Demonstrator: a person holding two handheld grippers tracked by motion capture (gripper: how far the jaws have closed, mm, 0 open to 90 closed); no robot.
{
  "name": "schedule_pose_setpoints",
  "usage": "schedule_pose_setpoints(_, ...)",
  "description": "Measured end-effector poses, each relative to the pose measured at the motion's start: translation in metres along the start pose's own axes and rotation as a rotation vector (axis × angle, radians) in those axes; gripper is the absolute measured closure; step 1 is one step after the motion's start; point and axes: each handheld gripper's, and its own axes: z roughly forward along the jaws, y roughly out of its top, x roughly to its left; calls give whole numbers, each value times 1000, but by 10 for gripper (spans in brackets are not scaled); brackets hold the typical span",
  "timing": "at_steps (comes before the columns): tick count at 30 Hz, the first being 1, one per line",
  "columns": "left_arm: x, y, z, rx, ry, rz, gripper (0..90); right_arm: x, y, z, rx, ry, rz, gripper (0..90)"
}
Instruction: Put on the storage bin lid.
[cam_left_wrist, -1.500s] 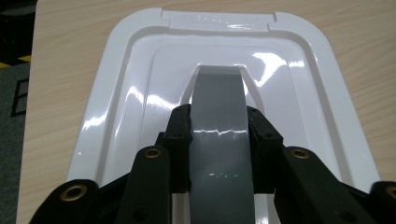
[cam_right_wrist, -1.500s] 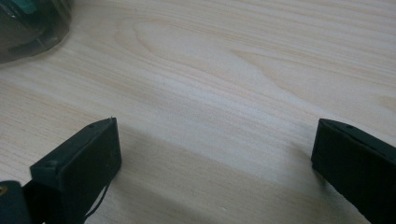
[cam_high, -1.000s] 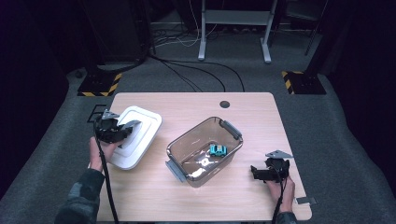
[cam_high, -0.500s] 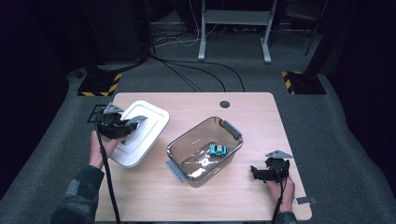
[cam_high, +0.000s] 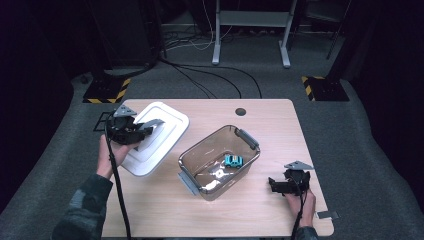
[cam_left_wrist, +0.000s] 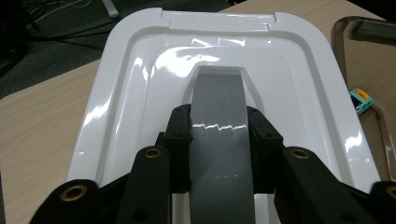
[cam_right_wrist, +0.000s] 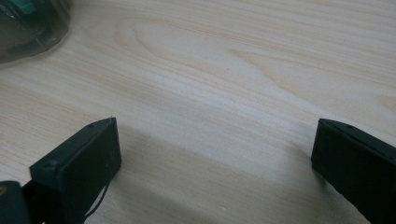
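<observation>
Lid (cam_high: 155, 137) is in my left claw (cam_high: 131, 131) from up high, off to the left of the tub (cam_high: 220, 162), which has a little teal car (cam_high: 233, 160) inside. Left gripper view: my jaws are clamped on the lid's grey handle (cam_left_wrist: 219, 116). Right gripper view: my right claw (cam_right_wrist: 210, 154) is spread wide, nothing in it, low over the table (cam_right_wrist: 224, 56), just right of the tub.

The left claw (cam_high: 146, 126) has lifted the white lid (cam_high: 161, 131) off the table, tilting it toward the clear container (cam_high: 220, 161)
</observation>
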Motion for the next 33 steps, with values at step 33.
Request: schedule_pose_setpoints(33,-74,54,9,0,-130,129,668,0,0,0,1,-1,-6,7)
